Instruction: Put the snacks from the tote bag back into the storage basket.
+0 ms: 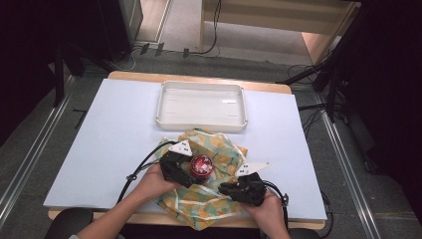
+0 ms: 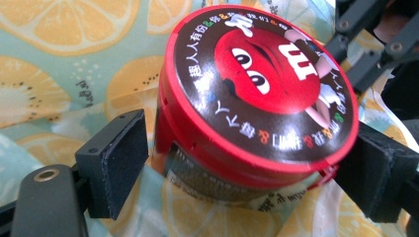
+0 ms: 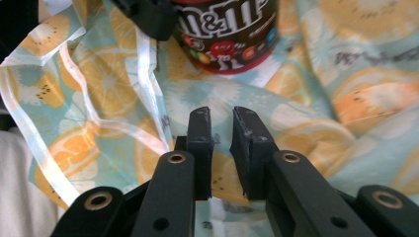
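On the fruit-print cloth (image 1: 209,199), the left claw (image 1: 185,167) clamps the red-lidded jar (image 1: 201,165).

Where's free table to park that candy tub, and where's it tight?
Free: the white mat left of the tray and fruit-print cloth, and the strip right of both. The tray's floor is bare too. Tight: the near centre, where the cloth, the tub between the left tongs and the right tongs crowd together.
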{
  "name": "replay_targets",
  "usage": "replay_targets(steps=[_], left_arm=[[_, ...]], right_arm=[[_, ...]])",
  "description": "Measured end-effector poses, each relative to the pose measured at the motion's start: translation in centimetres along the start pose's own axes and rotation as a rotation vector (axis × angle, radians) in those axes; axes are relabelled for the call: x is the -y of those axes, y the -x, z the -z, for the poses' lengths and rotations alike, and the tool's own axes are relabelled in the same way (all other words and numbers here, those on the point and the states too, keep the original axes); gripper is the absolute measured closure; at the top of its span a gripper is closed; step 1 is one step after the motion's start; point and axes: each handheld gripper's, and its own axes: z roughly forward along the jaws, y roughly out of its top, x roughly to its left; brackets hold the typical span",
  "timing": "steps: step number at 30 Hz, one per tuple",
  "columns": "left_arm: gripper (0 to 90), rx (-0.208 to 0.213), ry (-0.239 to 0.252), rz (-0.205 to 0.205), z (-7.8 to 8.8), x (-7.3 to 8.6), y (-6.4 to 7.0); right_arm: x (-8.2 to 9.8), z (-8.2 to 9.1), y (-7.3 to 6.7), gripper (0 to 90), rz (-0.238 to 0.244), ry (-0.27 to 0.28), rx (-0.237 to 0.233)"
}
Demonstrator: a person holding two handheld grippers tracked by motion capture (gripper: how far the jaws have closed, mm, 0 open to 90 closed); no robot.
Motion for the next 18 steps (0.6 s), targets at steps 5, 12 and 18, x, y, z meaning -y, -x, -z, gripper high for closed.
replay_targets(steps=[5, 12, 18], left_arm=[[15.2, -0.013, -0.005, -0.024, -0.4, -0.1, 0.1], [15.9, -0.016, 0.003, -0.027, -1.1, 0.1, 0.0], [16.8, -0.025, 0.016, -0.034, -1.4, 0.2, 0.1]], right_arm=[[0.2, -0.4, -0.2, 80.1, 0.001, -0.015, -0.007], [0.3, -0.4, -0.2, 79.6, -0.005, -0.015, -0.009], [0.3, -0.5, -0.1, 78.4, -0.008, -0.02, -0.013]])
